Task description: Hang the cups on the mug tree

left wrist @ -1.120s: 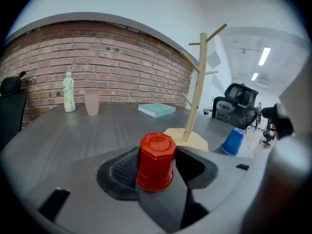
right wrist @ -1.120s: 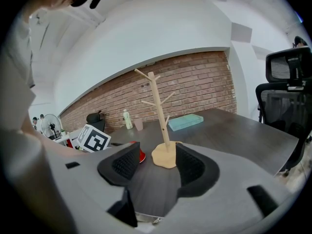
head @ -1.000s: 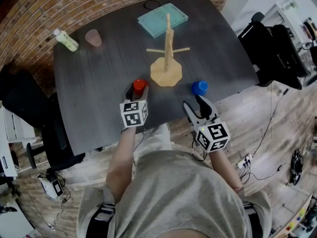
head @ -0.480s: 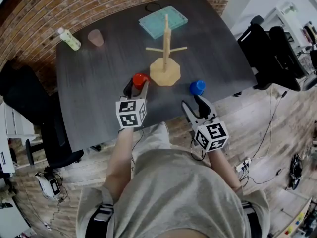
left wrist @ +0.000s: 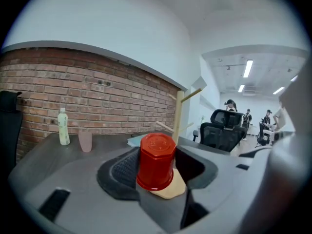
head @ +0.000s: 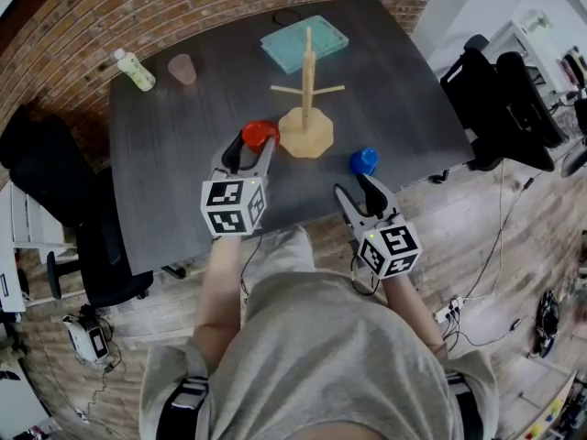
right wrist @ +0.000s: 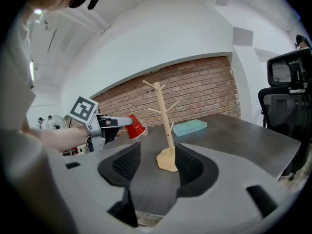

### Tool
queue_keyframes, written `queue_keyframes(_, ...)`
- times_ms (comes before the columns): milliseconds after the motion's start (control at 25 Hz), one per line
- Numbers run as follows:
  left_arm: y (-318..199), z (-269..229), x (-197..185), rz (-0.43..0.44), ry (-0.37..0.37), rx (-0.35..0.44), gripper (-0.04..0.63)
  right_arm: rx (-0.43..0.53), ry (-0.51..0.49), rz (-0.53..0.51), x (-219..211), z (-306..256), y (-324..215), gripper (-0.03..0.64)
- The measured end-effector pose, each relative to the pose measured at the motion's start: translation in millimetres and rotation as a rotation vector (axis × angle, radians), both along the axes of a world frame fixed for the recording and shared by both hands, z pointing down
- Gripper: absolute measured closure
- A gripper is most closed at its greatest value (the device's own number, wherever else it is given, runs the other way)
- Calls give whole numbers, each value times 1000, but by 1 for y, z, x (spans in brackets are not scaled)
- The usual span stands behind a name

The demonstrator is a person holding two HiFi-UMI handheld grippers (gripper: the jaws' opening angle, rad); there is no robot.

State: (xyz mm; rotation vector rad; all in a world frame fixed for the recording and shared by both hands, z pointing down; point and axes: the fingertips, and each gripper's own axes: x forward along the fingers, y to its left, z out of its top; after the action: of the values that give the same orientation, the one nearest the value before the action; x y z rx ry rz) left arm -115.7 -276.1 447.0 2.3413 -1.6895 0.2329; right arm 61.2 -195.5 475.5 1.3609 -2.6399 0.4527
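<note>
Nearest, our right gripper (head: 356,191) hovers at the front edge of the table (head: 183,172), fingers wide with nothing between them, a blue cup (head: 364,160) just beyond. To its left, our left gripper (head: 248,151) grips a red cup (head: 260,134) above the table, beside the wooden mug tree (head: 307,108). Farther back sit a teal tray (head: 303,39), a pink cup (head: 182,68) and a bottle (head: 135,70).
</note>
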Motion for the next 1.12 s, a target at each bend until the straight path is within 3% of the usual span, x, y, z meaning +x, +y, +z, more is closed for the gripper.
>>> queue_keyframes(720,-20,-77,10,59,-11,137,374,19,-15,6,0,-6,6,397)
queue_keyframes(1120,-44,-87,21,95,-25,150,374,12,-9,35,7,-6,2,397)
